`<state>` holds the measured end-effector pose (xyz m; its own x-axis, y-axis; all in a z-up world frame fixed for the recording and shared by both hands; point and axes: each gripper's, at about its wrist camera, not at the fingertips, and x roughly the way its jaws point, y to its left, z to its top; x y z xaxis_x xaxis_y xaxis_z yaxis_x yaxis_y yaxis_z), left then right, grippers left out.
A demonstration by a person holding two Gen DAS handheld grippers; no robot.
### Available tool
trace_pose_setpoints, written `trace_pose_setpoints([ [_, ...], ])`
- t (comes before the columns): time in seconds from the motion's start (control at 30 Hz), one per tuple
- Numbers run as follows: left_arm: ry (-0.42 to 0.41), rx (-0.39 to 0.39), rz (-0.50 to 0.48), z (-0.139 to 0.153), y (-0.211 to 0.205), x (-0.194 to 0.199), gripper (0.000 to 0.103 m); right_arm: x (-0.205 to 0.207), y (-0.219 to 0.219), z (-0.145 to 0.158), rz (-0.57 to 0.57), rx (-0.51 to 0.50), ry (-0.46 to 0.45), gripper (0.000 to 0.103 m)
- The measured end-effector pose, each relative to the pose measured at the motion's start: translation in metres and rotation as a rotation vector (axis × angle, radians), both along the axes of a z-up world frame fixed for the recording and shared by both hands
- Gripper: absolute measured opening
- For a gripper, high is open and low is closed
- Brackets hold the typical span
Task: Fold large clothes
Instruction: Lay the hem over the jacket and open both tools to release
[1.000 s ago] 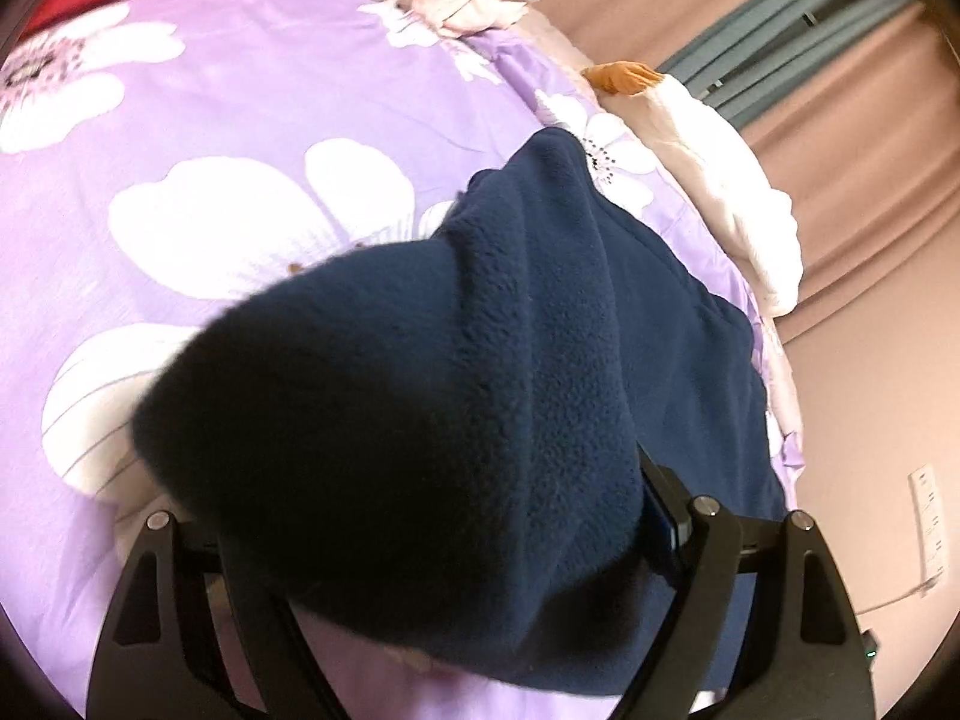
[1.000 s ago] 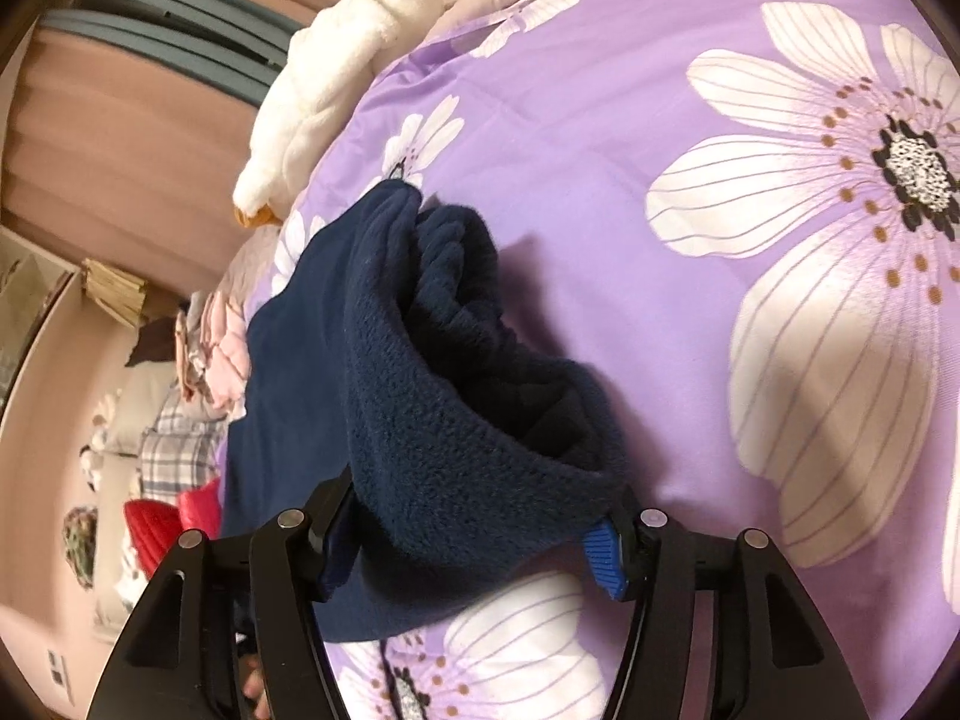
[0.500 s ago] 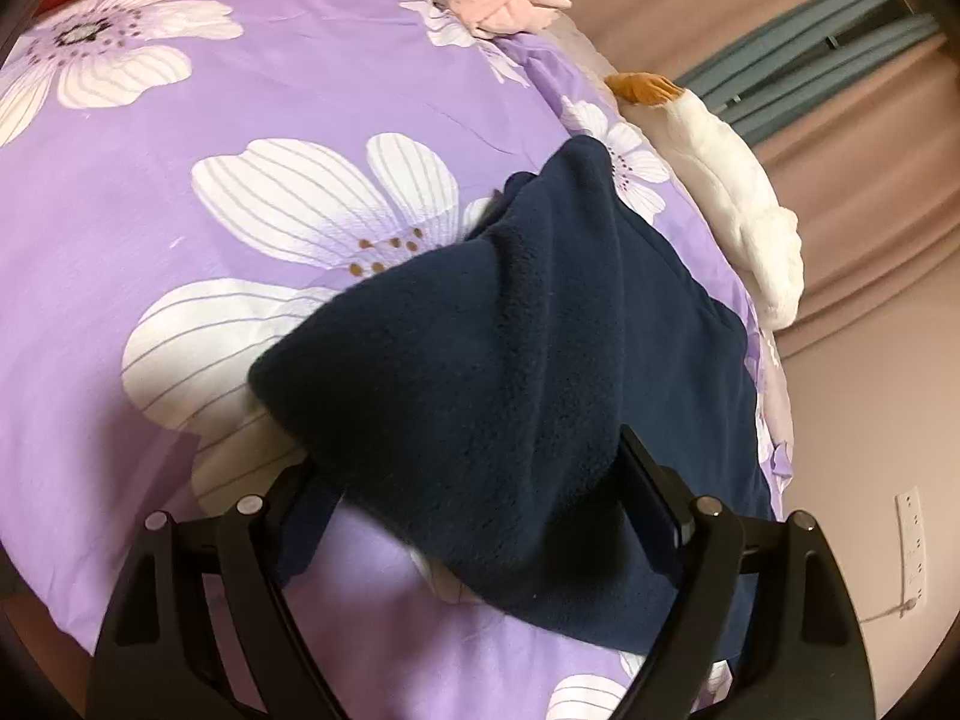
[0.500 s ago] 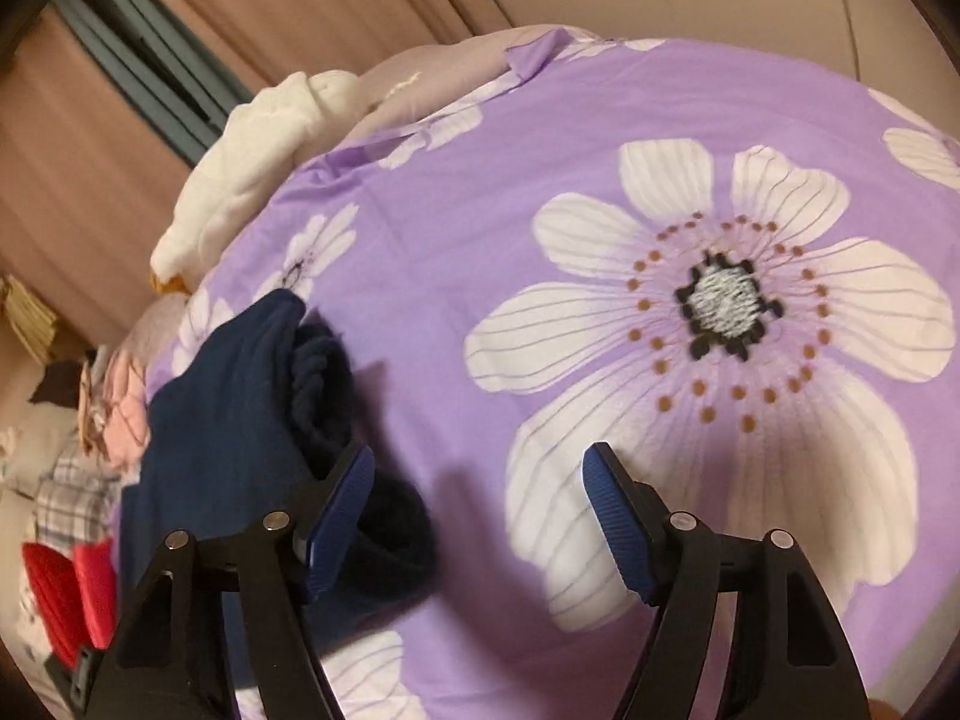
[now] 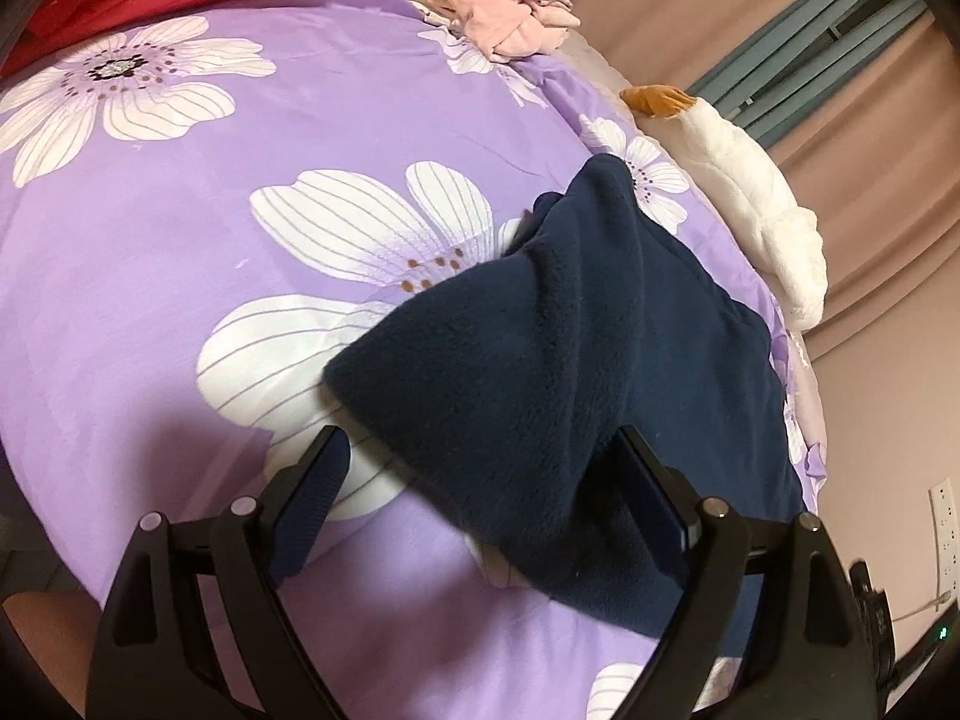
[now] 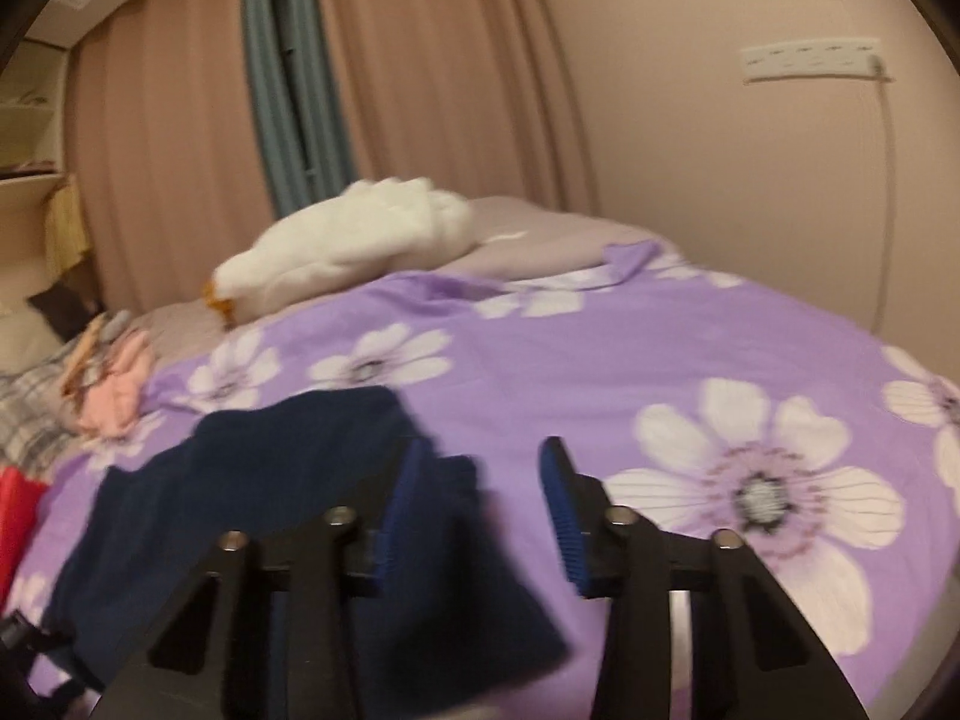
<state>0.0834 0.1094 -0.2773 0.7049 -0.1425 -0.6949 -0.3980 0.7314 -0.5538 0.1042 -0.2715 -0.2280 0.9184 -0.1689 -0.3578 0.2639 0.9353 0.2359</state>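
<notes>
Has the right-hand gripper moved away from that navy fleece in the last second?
Yes. The right gripper has lifted and swung off the navy fleece, now over the purple flowered bedspread, jaws closing on nothing.

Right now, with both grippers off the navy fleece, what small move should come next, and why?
Probably bring the left gripper, jaws opening, forward onto the raised corner of the navy fleece and pinch it. The garment lies bunched, not flat, on the purple bedspread; the right gripper, jaws closing on nothing, is clear of it.

Wide bare purple flowered bedspread [image 5: 180,252] lies left of the folded navy fleece garment [image 5: 570,372]; white plush toy [image 5: 756,210] and pink clothes pile [image 5: 510,24] crowd the far edge.
</notes>
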Motion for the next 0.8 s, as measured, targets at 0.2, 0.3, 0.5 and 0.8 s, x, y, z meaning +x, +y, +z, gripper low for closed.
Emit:
trace_pose_setpoints([
  [0.2,0.014,0.083,0.08,0.009,0.004,-0.014,0.088,0.03,0.047,0.004,0.127,-0.102,0.027,0.029],
  [0.3,0.017,0.005,0.012,-0.002,0.006,-0.007,0.088,0.039,0.067,0.003,0.226,-0.102,0.041,0.029],
  [0.5,-0.018,0.017,-0.041,-0.009,-0.005,0.008,0.092,0.06,0.097,-0.03,0.371,-0.071,0.183,0.029],
  [0.8,-0.114,-0.151,-0.054,-0.018,-0.005,0.051,0.103,0.061,0.102,-0.067,0.331,-0.122,0.255,0.025],
])
